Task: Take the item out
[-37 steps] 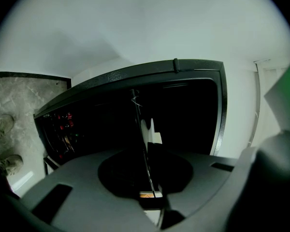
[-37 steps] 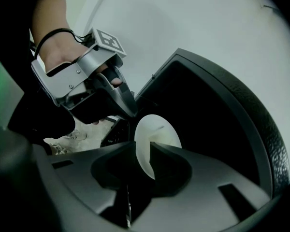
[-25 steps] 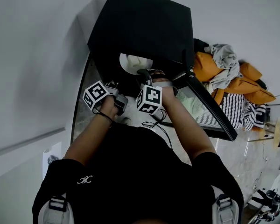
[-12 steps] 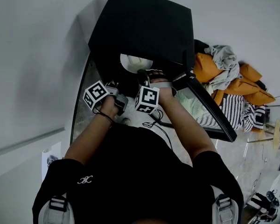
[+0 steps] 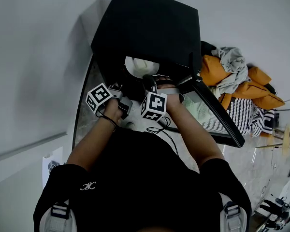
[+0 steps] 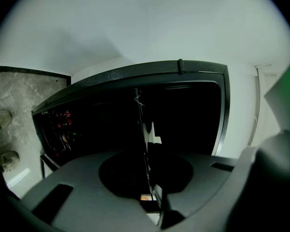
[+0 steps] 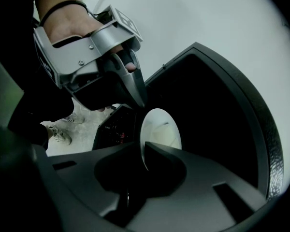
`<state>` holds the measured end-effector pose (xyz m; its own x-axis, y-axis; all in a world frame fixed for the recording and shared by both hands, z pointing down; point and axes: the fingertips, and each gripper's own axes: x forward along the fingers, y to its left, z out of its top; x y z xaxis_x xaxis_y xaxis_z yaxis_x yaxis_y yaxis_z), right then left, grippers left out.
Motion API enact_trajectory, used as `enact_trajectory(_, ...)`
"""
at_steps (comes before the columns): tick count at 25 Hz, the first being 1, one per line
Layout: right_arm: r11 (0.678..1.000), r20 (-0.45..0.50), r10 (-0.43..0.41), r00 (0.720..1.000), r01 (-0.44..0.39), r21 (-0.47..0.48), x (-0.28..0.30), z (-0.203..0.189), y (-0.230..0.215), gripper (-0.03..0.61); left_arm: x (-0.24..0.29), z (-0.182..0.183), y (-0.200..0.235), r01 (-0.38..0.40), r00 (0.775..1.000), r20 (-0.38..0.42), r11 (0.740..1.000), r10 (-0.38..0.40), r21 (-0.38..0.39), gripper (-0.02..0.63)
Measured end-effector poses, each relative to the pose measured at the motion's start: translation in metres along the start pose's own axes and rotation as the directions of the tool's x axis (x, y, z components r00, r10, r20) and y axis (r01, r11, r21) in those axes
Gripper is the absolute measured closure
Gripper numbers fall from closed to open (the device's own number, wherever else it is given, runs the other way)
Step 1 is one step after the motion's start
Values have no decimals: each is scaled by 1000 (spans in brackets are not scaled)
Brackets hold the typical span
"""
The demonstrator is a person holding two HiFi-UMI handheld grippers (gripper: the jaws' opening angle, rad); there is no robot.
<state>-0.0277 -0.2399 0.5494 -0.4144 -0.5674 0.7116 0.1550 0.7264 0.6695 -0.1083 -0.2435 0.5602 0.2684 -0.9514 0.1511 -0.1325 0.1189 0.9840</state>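
A large black bag [image 5: 150, 28] stands open on the table. Inside its mouth sits a round white plate [image 5: 137, 64]. My left gripper [image 5: 121, 96] holds the near edge of the bag's opening: in the left gripper view the thin black wall [image 6: 144, 129] runs straight between the shut jaws. My right gripper [image 5: 150, 82] reaches into the opening from the right. In the right gripper view the white plate [image 7: 160, 129] stands on edge, its lower rim pinched between the jaws. The left gripper [image 7: 135, 93] shows just above the plate there.
A heap of orange, grey and striped clothes [image 5: 244, 88] lies to the right, beyond a glass-topped table edge [image 5: 217, 115]. A black cable [image 5: 163, 125] trails under my right wrist. A white wall stands behind the bag. Shoes [image 6: 2, 120] show on the speckled floor at the left.
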Motion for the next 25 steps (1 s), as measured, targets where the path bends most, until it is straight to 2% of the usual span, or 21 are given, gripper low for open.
enact_trajectory(12, 999, 15, -13, 1000, 12, 36, -24, -11, 15, 538, 1, 1, -1, -7, 1000, 1, 1000, 7, 5, 568)
enact_trajectory(22, 999, -18, -34, 999, 34, -1, -23, -15, 27, 535, 4, 1, 4, -13, 1000, 17, 1000, 13, -14, 569)
enact_trajectory(25, 998, -16, -57, 998, 57, 0, -22, -14, 26, 512, 4, 1, 5, -18, 1000, 19, 1000, 18, -25, 568)
